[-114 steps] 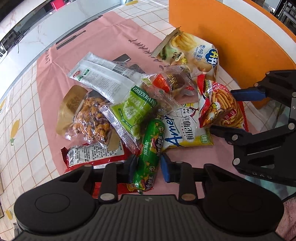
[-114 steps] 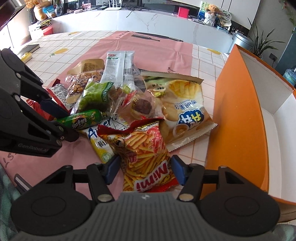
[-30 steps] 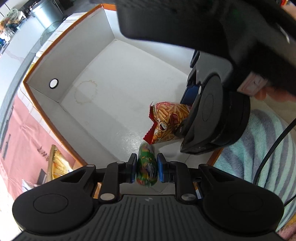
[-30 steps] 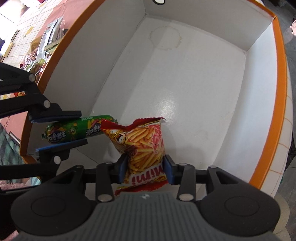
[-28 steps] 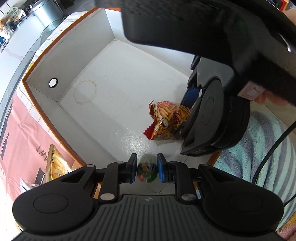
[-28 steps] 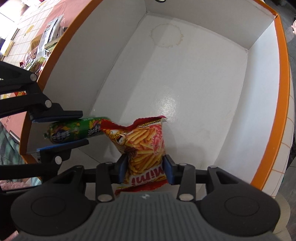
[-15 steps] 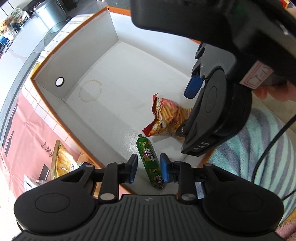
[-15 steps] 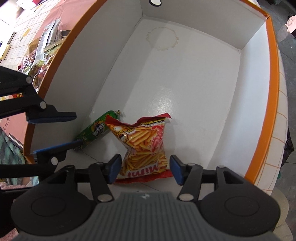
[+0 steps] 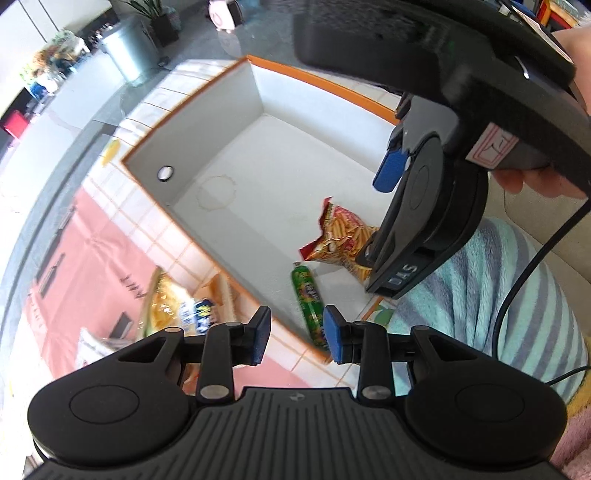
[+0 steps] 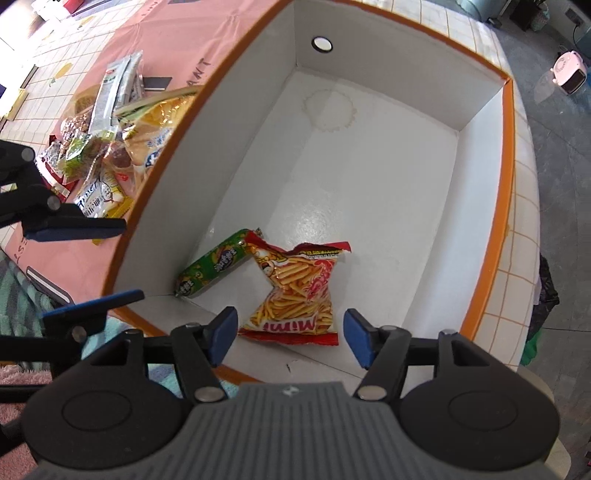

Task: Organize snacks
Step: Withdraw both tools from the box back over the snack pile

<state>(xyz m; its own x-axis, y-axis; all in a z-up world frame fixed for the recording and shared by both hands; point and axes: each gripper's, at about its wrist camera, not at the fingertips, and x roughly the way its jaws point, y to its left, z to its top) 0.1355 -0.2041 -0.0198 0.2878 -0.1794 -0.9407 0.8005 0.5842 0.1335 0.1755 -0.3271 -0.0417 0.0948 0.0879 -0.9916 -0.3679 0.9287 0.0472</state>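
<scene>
An orange box with white inner walls (image 10: 484, 192) (image 9: 207, 162) holds two snacks in its near corner. A red bag of fries sticks (image 10: 299, 288) (image 9: 340, 236) lies flat on the box floor, and a green sausage stick (image 10: 212, 267) (image 9: 308, 299) lies beside it. My right gripper (image 10: 290, 334) hangs above the red bag, jaws opening, nothing between the pads. My left gripper (image 9: 295, 334) (image 10: 88, 262) is above the box's near rim, jaws opening and empty, with the sausage lying below it.
A heap of snack packets (image 10: 110, 140) (image 9: 173, 306) lies on a pink cloth (image 10: 159, 33) left of the box. A striped sleeve (image 9: 491, 295) and a cable (image 9: 532, 258) are at the right. The tiled table's edge (image 10: 524, 184) runs just beyond the box.
Both grippers let go: the sausage and the red bag dropped onto the box floor. Both jaws spread wider and both hands rose away from the box.
</scene>
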